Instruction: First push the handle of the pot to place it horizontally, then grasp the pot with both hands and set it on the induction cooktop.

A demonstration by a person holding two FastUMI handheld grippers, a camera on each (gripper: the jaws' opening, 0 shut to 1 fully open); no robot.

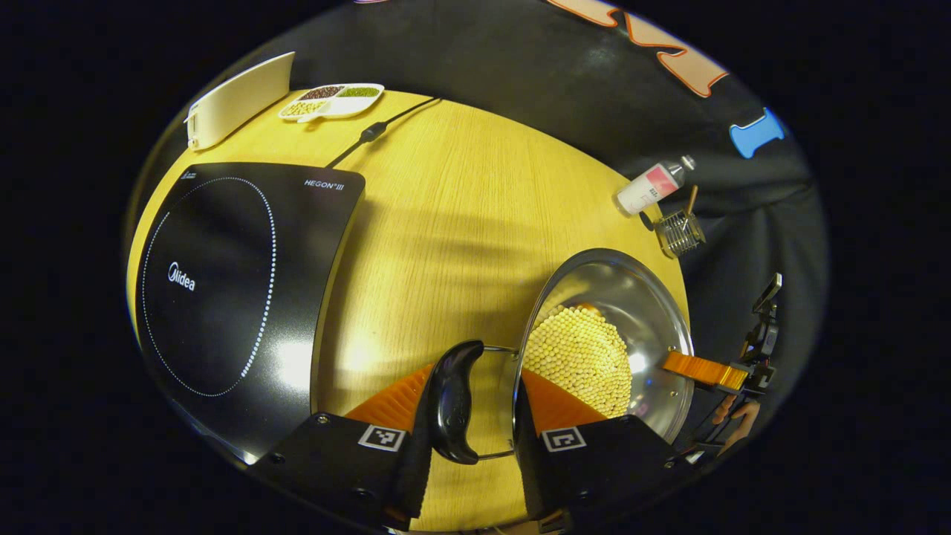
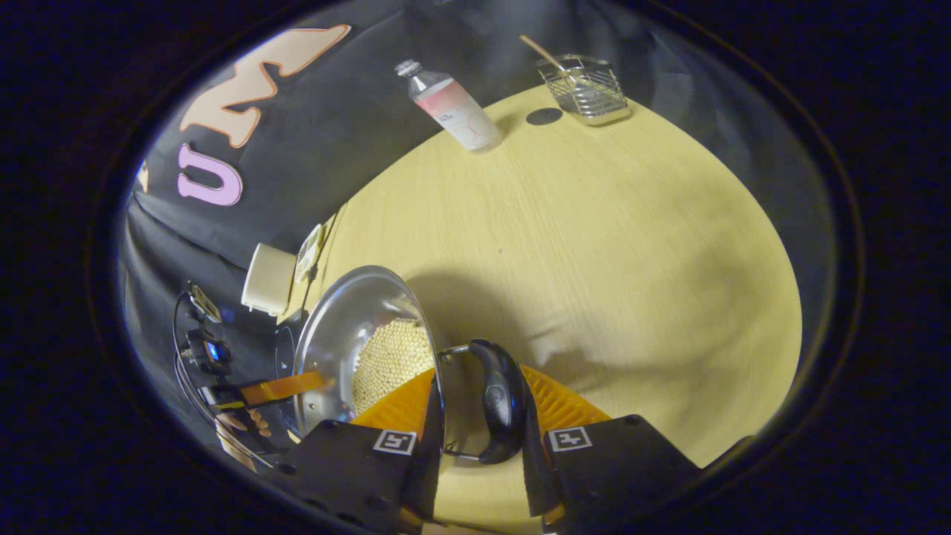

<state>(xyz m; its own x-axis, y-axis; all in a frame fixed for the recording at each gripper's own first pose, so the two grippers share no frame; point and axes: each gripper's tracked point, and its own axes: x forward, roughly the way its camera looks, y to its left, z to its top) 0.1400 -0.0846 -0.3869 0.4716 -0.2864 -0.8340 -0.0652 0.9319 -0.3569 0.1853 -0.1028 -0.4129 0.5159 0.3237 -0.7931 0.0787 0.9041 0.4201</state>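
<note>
A steel pot [image 1: 624,297] full of pale beans [image 1: 583,357] is to the right of the black induction cooktop [image 1: 223,282] on the wooden table [image 1: 461,208]. My left gripper [image 1: 475,369] straddles its near black handle [image 1: 452,401], one finger outside the handle and the other inside the rim, both pressing. At the far rim, my right gripper [image 1: 691,368] is held by a hand. In the right gripper view that gripper [image 2: 478,370] clamps the other handle [image 2: 501,401] and the pot [image 2: 342,327] wall the same way. I cannot tell whether the pot rests on the table.
A white board [image 1: 238,96], a divided dish of beans [image 1: 334,100] and the cooktop's cable [image 1: 379,130] lie at the table's back left. A bottle [image 1: 654,186] and a wire basket [image 1: 680,232] stand at the back right edge.
</note>
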